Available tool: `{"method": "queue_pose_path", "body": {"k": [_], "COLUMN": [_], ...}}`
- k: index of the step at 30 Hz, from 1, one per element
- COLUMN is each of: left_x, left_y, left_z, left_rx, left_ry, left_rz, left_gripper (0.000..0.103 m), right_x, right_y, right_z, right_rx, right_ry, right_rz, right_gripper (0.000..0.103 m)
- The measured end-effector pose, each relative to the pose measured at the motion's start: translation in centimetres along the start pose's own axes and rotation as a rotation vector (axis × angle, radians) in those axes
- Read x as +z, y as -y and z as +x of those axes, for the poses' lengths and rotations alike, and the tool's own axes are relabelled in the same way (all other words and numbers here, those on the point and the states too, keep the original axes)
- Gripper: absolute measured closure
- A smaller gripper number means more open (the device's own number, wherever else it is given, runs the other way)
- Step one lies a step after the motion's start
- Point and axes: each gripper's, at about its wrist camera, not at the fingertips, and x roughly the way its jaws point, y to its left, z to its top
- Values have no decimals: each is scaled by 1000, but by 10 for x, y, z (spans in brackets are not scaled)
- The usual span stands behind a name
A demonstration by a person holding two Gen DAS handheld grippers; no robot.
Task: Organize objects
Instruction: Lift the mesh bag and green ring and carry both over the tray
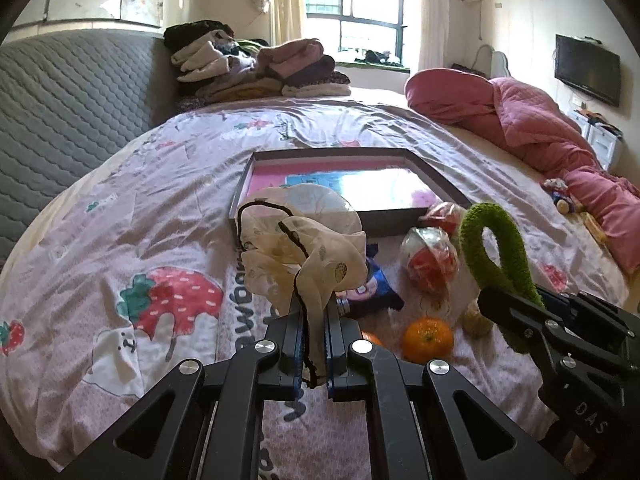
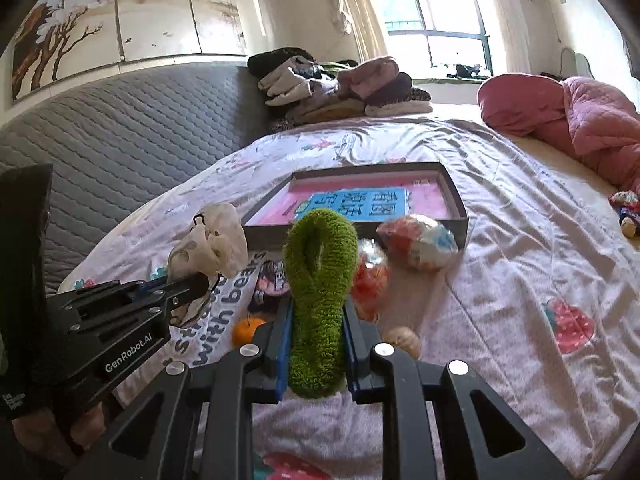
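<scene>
My left gripper [image 1: 318,312] is shut on a cream sheer scrunchie [image 1: 304,256] with dark trim, held above the bed; it also shows at the left of the right wrist view as the scrunchie [image 2: 212,248] in the left gripper [image 2: 192,284]. My right gripper [image 2: 318,312] is shut on a green fuzzy hair loop [image 2: 320,280], which stands up at the right of the left wrist view as the green loop [image 1: 496,248]. Beyond both lies a dark shallow box [image 1: 344,152] with a pink and blue sheet inside, seen also as the box [image 2: 456,192].
On the strawberry-print sheet [image 1: 160,216] lie two clear-wrapped balls [image 1: 432,260], oranges [image 1: 428,340], a blue cartoon packet [image 1: 376,284] and a tan shell-like item [image 2: 404,340]. Folded clothes [image 1: 260,68] stack at the headboard; a pink quilt [image 1: 540,128] lies right. A small doll [image 2: 626,208] lies on the sheet beside it.
</scene>
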Motion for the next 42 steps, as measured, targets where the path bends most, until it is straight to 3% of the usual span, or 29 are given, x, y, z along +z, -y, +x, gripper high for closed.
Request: {"method": "queue_pose_path", "body": {"k": [18,42], "left_x": [34,99], "left_y": [4,11], "left_z": [4,17], "left_rx": [18,14], "left_ry": [47,78], "left_rz": [-7,-1], "left_gripper": [95,95], "right_x": [34,86], "right_y": [4,3], "right_z": [-4,4], "right_rx": [-69,-96], "right_ry": [85,161], "right_rz": [-19,-31], "right_gripper": [81,81]}}
